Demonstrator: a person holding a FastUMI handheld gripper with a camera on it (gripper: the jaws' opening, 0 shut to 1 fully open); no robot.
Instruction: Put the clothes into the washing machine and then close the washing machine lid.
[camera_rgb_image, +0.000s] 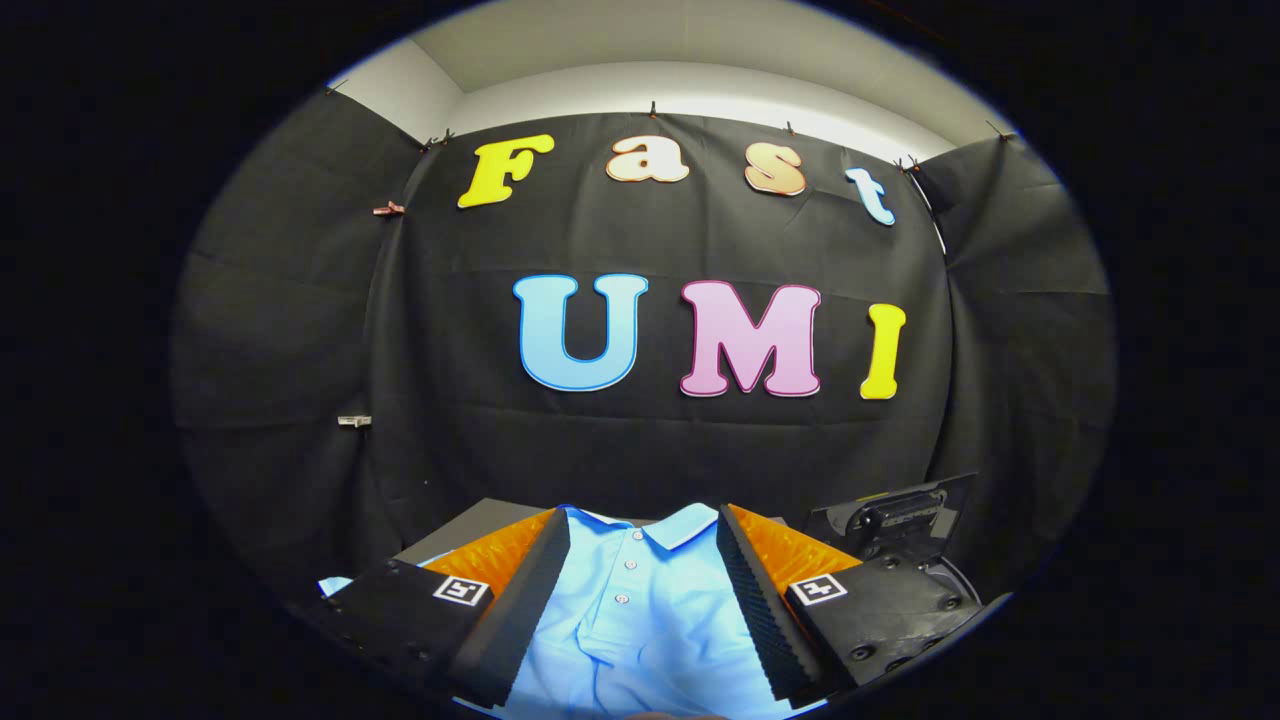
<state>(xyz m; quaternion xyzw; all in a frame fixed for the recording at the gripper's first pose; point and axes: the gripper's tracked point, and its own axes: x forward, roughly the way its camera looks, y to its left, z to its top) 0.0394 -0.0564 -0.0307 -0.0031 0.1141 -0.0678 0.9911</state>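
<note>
Booth wall (300, 330): black cloth, hung by clips along the top; pale wall and ceiling show above it.
Surface (475, 515): dark, flat; a corner of it shows beyond the left finger, under the shirt.
Left finger (515, 600): ribbed pad faces inward; a square marker sits on its housing; its inner edge runs along the shirt's left side.
Shirt (640, 620): light blue polo, lying flat on the surface with collar away from the gripper and button placket running down the middle; it lies between the two fingers and reaches past their tips.
Gripper (640, 525): fingers spread wide, one on either side of the shirt; whether the pads press on the cloth, cannot tell.
Right finger (755, 600): ribbed pad faces inward, marker on its housing; stands along the shirt's right side.
Washing machine (900, 520): dark body with a raised dark part, just beyond and right of the right finger; details unclear.
</note>
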